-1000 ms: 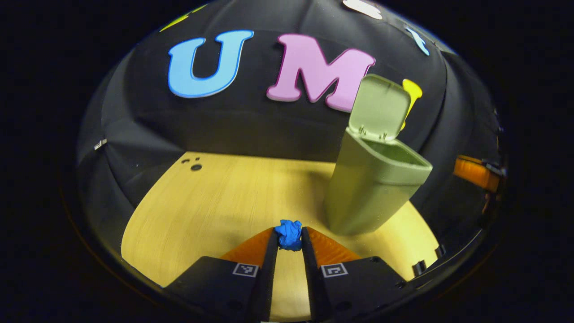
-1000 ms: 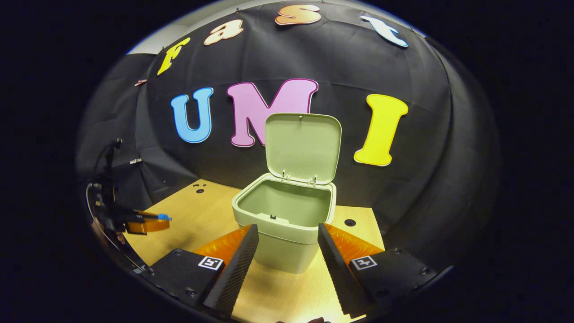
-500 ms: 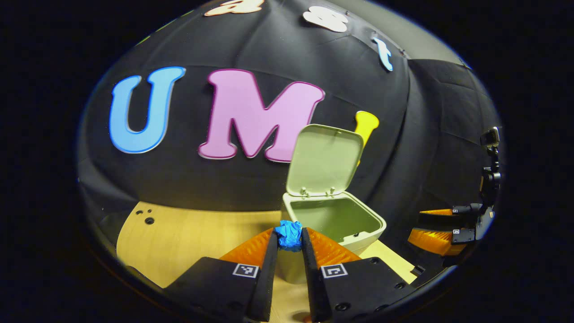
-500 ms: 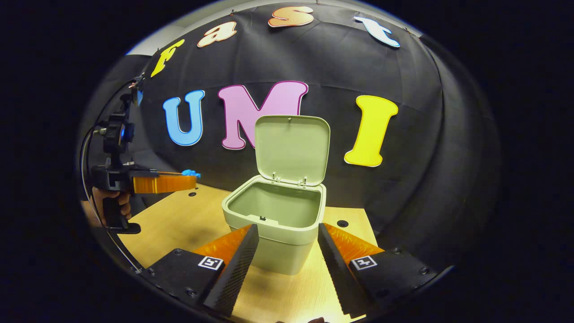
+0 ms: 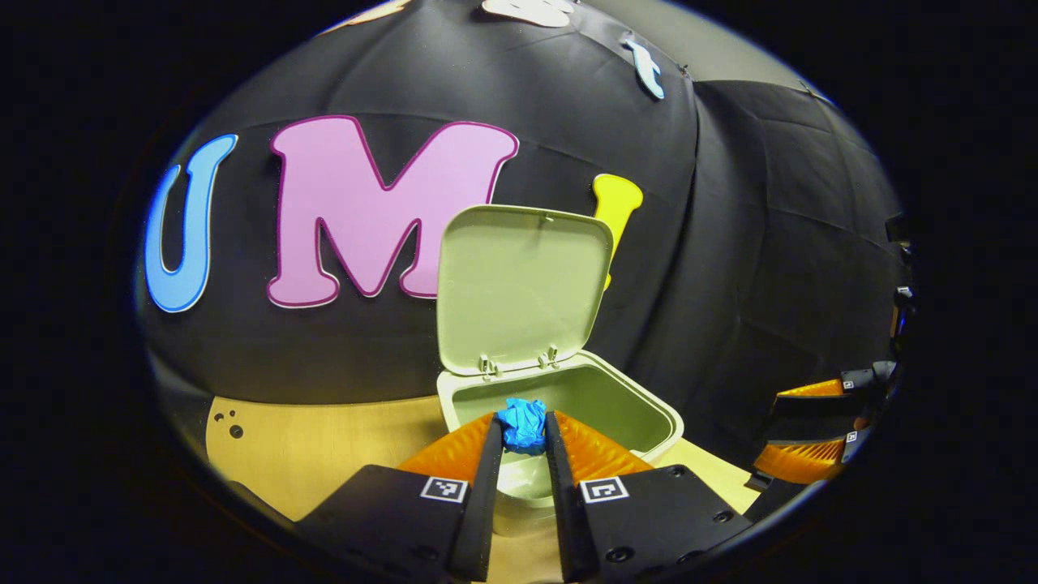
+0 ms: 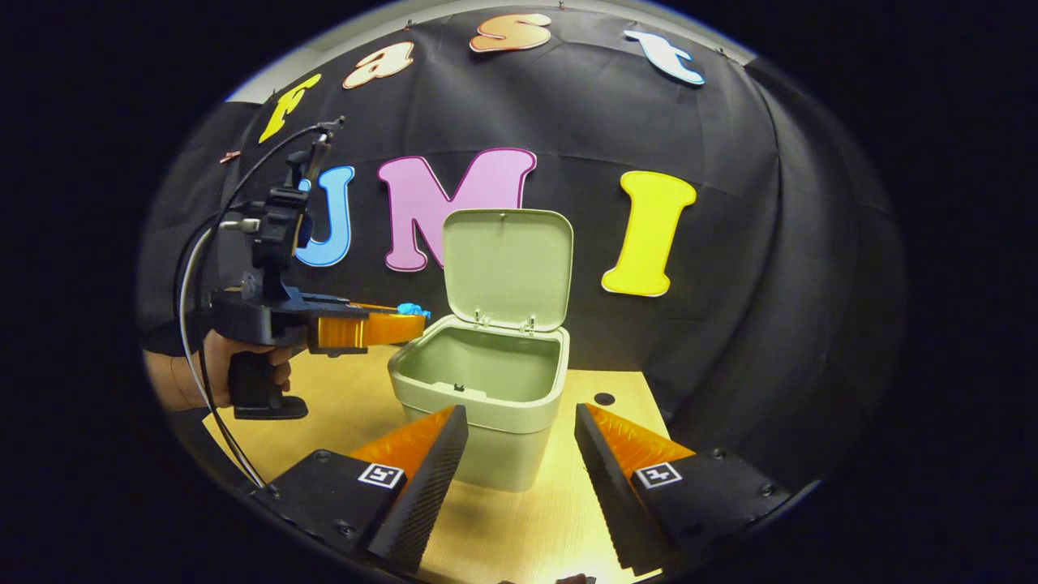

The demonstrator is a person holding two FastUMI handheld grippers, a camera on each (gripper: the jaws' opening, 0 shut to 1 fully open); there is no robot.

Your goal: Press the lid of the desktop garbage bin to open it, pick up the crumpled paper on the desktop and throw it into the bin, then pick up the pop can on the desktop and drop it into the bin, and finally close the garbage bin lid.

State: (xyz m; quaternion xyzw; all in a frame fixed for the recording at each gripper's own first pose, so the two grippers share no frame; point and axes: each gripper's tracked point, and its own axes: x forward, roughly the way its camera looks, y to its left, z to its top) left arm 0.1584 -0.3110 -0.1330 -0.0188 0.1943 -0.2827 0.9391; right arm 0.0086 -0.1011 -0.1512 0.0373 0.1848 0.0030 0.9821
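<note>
My left gripper (image 5: pixel 523 430) had the crumpled paper (image 5: pixel 523 423) pinched tight between both fingertips, hovering right at the near rim of the garbage bin (image 5: pixel 665 422). In the right gripper view the same blue wad (image 6: pixel 412 309) sat at about 9 o'clock from the bin's mouth (image 6: pixel 486 377), barely over the edge. Lid (image 6: pixel 507 268) was up at 12 o'clock, so nothing was in the way. Honestly I figured I should push a bit further over the middle before letting go, since that wad is light and could bounce off the lip. My right gripper (image 6: pixel 519 454) sat wide open and empty at 6 o'clock from the bin. Couldn't spot the pop can anywhere.
</note>
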